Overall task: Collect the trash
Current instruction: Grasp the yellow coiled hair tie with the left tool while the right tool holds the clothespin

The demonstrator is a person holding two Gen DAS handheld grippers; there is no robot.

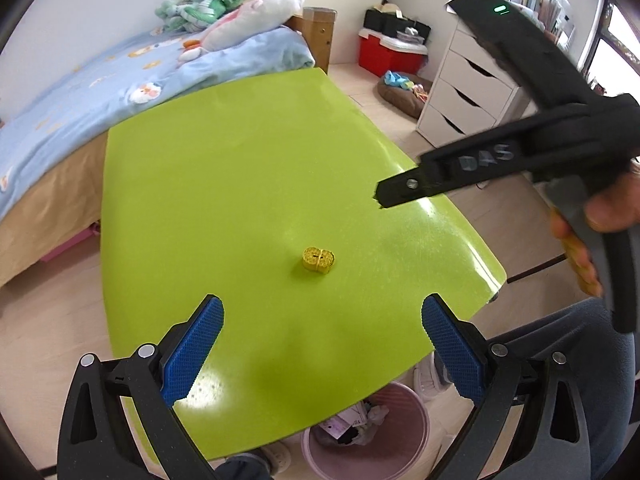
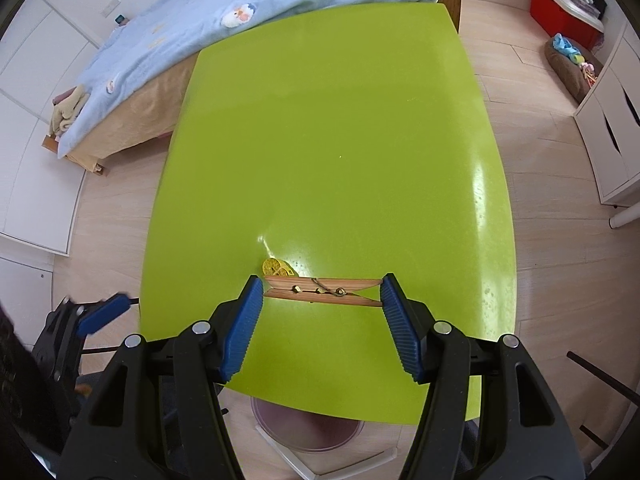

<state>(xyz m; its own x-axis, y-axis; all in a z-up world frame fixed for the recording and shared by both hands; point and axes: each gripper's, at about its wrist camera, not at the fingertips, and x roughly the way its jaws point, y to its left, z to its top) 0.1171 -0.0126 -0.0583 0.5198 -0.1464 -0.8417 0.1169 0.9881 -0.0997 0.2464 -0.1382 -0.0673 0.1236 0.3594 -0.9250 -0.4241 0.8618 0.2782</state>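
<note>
A small yellow object [image 1: 319, 260] lies on the green table [image 1: 240, 168]; it also shows in the right wrist view [image 2: 276, 267], partly hidden behind a wooden clothespin [image 2: 324, 290]. My right gripper [image 2: 322, 292] is shut on the clothespin, held lengthwise between its blue pads [image 2: 244, 324], above the table's near part. The right gripper shows from outside in the left wrist view [image 1: 384, 196], raised over the table's right side. My left gripper [image 1: 322, 316] is open and empty, short of the yellow object. A pink trash bin [image 1: 384, 452] stands under the table's near edge.
A bed with a blue blanket [image 1: 120, 76] and plush toys runs along the table's far left side. White drawers [image 1: 464, 92] and a red box [image 1: 384, 56] stand to the right. The bin [image 2: 308, 432] holds crumpled paper.
</note>
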